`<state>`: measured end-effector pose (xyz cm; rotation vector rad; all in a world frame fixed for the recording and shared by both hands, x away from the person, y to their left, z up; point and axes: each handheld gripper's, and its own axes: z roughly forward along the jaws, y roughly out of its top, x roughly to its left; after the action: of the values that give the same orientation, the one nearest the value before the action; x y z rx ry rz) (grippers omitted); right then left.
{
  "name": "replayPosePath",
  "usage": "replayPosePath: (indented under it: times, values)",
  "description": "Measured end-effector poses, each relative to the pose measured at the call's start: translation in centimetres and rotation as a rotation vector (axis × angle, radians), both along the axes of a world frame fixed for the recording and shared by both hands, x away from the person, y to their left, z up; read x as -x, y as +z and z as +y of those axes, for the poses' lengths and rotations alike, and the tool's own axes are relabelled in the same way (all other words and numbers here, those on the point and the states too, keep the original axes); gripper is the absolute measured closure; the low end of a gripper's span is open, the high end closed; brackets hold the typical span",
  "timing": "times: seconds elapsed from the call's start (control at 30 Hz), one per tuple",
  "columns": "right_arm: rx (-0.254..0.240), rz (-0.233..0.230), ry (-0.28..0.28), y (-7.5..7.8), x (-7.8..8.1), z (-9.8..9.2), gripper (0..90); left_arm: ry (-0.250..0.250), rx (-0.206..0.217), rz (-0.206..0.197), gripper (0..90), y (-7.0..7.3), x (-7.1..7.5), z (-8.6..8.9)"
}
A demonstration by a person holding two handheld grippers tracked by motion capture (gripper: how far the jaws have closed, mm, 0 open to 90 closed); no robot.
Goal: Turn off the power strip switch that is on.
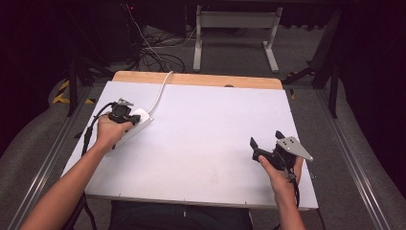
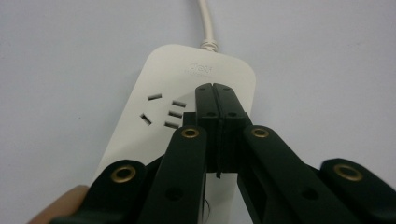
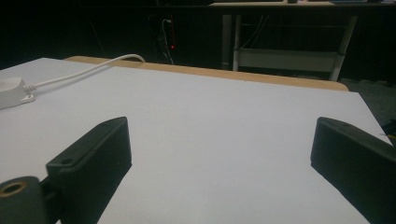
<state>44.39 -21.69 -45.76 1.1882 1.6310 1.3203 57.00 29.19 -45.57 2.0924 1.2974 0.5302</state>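
White power strip [image 2: 187, 107], mid-frame: left tool [image 2: 216, 100] closed empty on top, may skid it; right tool [image 3: 219, 154] apart.

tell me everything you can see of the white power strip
The power strip is a flat white plastic bar with rounded corners, lying on the left of the table. A socket group of five slots shows on top. Its white cord runs off the far edge. The shut left gripper sits over its top; contact is unclear.
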Motion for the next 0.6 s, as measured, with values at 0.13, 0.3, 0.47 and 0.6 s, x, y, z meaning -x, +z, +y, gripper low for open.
replayPosePath:
  times: [0.13, 0.3, 0.47, 0.6]
  values:
    - [-0.003, 0.001, -0.006, 0.03, 0.03, -0.11, 5.8, 0.009, -0.006, -0.006, 90.0, 0.00, 0.02, -0.14]
    - [-0.005, 0.002, -0.003, -0.02, -0.04, -0.02, 5.9, 0.003, -0.006, -0.005, 90.0, 0.02, 0.01, -0.07]
    - [-0.002, 0.009, -0.002, -0.11, -0.11, 0.03, 5.9, -0.001, 0.005, 0.004, 90.0, 0.04, -0.03, 0.04]
    - [-0.001, 0.007, 0.002, -0.07, -0.04, 0.09, 6.0, -0.017, -0.008, 0.000, 90.0, 0.11, -0.01, -0.14]
